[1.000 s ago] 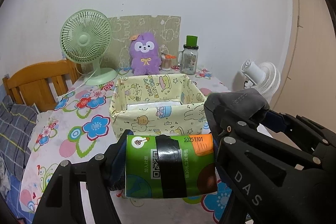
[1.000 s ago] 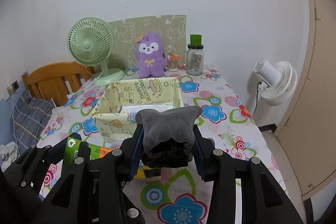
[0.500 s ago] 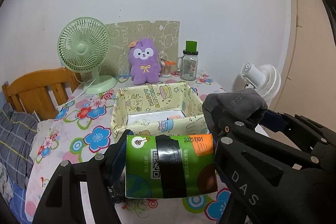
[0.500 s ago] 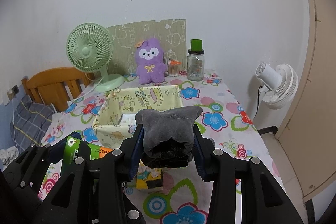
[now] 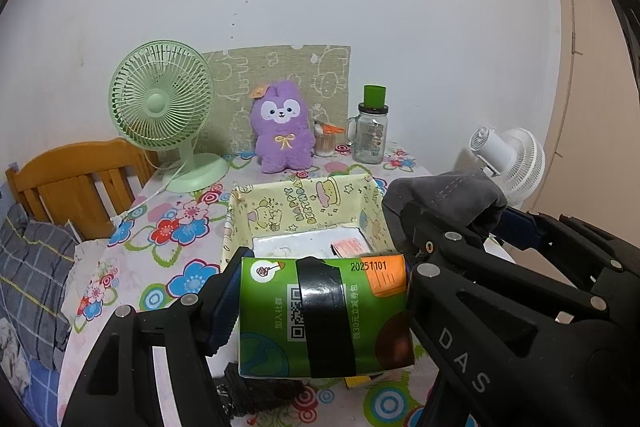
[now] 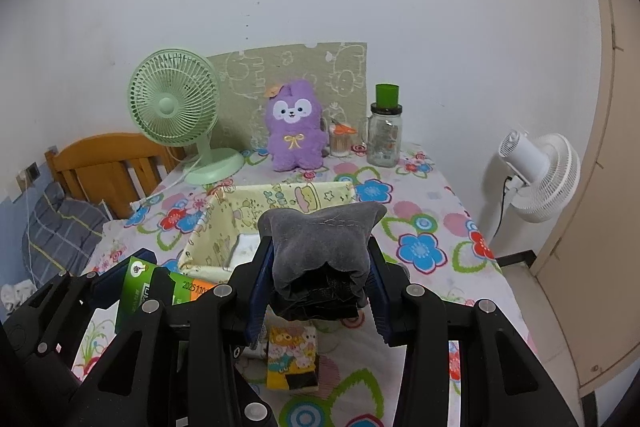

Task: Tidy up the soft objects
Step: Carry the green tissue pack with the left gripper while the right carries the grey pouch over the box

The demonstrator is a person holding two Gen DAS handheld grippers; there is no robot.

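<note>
Currently, two items in my charge. Item one: green pack [image 5: 324, 315], clamped across its width by my left gripper [image 5: 320, 303], carried above the table [image 6: 440, 195] just short of the bin's [image 5: 304, 203] near wall. Item two: grey cloth [image 6: 324, 247], a rolled bundle pinched narrow in my right gripper [image 6: 318, 279], its top bulging over the pads, also just short of the bin. Risks: the grippers run side by side and nearly touching, so a drift inward could knock one load loose; the bin wall is soft and may fold if I lower too early; the pack could slip, being smooth. Loose on table: small yellow pack [image 6: 294, 363], beneath the cloth.
</note>
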